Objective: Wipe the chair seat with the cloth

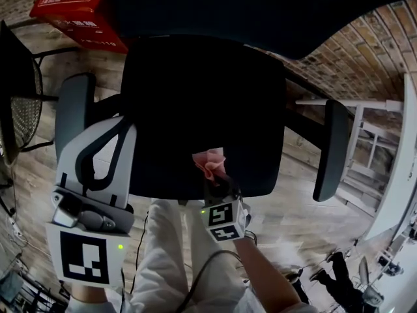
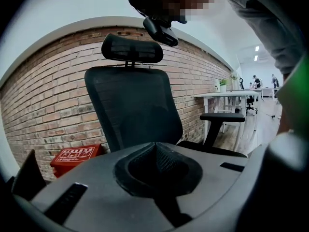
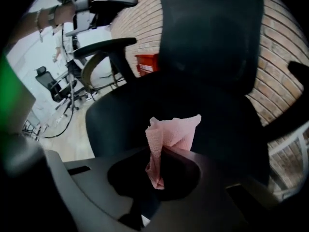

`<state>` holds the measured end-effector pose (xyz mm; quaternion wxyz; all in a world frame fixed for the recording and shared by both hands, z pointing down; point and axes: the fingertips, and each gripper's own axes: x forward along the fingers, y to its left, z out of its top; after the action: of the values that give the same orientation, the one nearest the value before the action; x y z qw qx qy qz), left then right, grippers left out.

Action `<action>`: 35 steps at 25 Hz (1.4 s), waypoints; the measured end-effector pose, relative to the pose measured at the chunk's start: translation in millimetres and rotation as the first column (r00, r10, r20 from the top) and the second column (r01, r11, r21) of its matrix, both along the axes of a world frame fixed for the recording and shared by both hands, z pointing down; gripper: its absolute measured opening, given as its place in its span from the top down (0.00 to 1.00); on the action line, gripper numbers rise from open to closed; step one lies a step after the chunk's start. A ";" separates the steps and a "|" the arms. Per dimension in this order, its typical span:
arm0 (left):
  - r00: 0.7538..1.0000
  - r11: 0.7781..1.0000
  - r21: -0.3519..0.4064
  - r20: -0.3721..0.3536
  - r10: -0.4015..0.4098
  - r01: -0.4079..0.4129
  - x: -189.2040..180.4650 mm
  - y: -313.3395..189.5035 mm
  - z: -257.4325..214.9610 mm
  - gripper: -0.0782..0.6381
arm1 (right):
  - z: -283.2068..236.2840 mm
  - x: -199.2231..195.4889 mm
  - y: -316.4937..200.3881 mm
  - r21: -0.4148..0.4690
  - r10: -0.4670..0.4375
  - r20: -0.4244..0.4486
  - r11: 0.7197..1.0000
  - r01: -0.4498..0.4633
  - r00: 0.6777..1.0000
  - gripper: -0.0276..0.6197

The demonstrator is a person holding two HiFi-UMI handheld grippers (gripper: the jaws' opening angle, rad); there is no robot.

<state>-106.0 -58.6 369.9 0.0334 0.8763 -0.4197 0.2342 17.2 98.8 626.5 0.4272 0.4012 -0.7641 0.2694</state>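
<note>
Left tongs, lower left, are shown pressed together and empty, while the pink cloth is pinched upright by the right tongs at the front edge of the chair seat, which lies ahead, toward the upper frame.

The chair seat is black and its armrests are grey. The cloth is pink with a fine waffle weave. The left gripper is grey with black jaws. Its marker cube bears black-and-white squares. The box is red with white print. The wall is reddish-brown brick, and the floor has a pale wood grain.
</note>
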 end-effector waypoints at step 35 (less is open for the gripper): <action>0.999 0.998 0.031 0.014 -0.050 0.050 -46.5 -3.8 -10.1 0.87 | -8.9 -162.5 47.7 -0.022 -0.431 0.165 0.897 0.441 0.887 0.86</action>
<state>-152.5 -62.4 359.9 0.0230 0.8643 -0.4451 0.2331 -145.4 146.5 617.5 0.4275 0.1843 -0.8574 0.2195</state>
